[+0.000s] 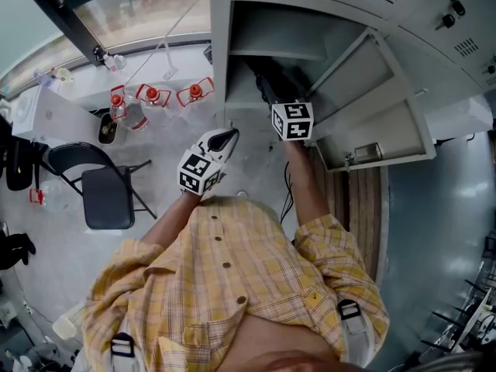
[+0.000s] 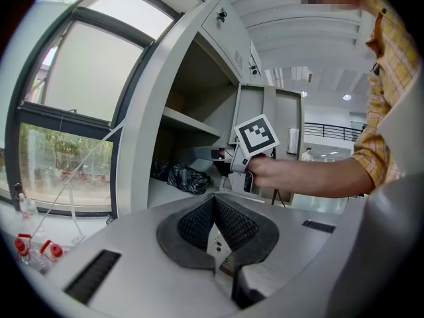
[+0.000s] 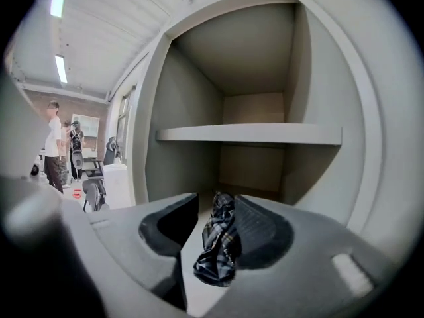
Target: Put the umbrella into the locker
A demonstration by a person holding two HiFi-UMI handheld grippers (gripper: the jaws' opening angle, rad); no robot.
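In the head view the right gripper shows only its marker cube. Its jaws are hidden beyond the cube. The locker behind it is so dark there that the umbrella is at most a black shape, and I would not swear to it. The person's yellow checked shirt fills the lower half of that view. In the left gripper view the gripper's own body cuts off the locker's lower front.

There are two grippers and one umbrella. The one open locker has one shelf across it and one door standing open. On the floor by the window are three red-capped bottles and one black folding chair. Two people stand far off in the room, small and hard to make out.

The umbrella is folded, dark plaid, and lies on the locker's floor below the shelf. The right gripper's jaws are parted and clamp nothing. The umbrella runs lengthwise through the gap between them, close along the right pad and clear of the left pad. Whether the cloth touches the right pad cannot be told.

The left gripper is outside the locker, jaws closed pad to pad with nothing held. From its view the umbrella lies on the compartment floor, just beside the right gripper's tips.
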